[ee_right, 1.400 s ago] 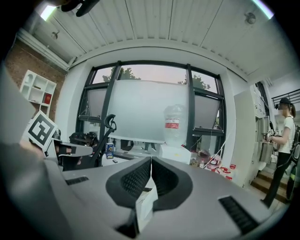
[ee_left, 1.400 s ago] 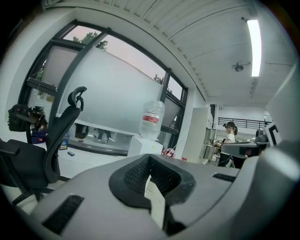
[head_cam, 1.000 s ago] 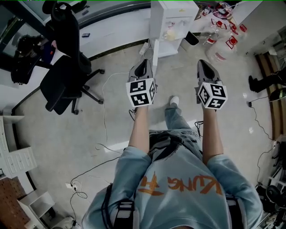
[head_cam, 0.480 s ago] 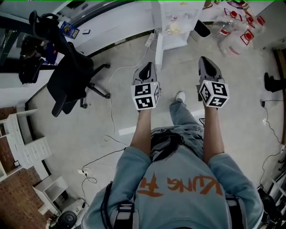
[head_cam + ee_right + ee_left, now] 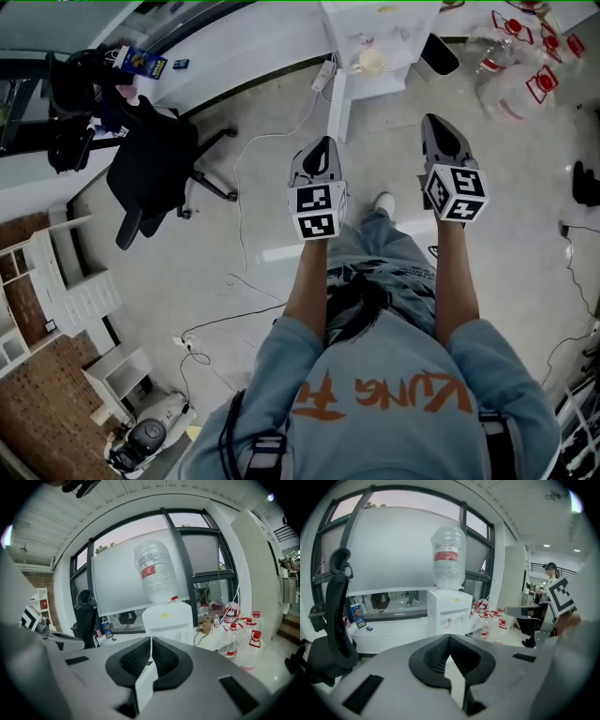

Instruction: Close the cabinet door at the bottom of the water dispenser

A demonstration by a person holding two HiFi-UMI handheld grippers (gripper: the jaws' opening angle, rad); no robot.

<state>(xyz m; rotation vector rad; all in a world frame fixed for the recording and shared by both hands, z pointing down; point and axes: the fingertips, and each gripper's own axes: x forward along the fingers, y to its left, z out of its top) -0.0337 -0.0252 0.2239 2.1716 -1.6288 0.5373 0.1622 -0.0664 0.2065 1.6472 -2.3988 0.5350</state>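
Left tool [image 5: 322, 148] and right tool [image 5: 434, 127], each with its jaws pressed together on nothing, hang side by side above the floor [image 5: 169, 281] in front of a person in a pale blue sweatshirt [image 5: 384, 394]. Both point toward the water dispenser [image 5: 367, 33], which stands by the window wall under an upturned bottle [image 5: 448, 557]. The cabinet door [image 5: 335, 105] at the dispenser's foot stands swung out toward the person, and a pale round object [image 5: 372, 62] shows in the opened compartment. Neither tool touches the door and both are well apart from it, so the closing has not begun. The whole job appears to remain: drawing near, setting a tool against the door's outer face and pushing it flush. An office chair [image 5: 155, 169] stands at left, red-capped water jugs [image 5: 525, 70] at right.
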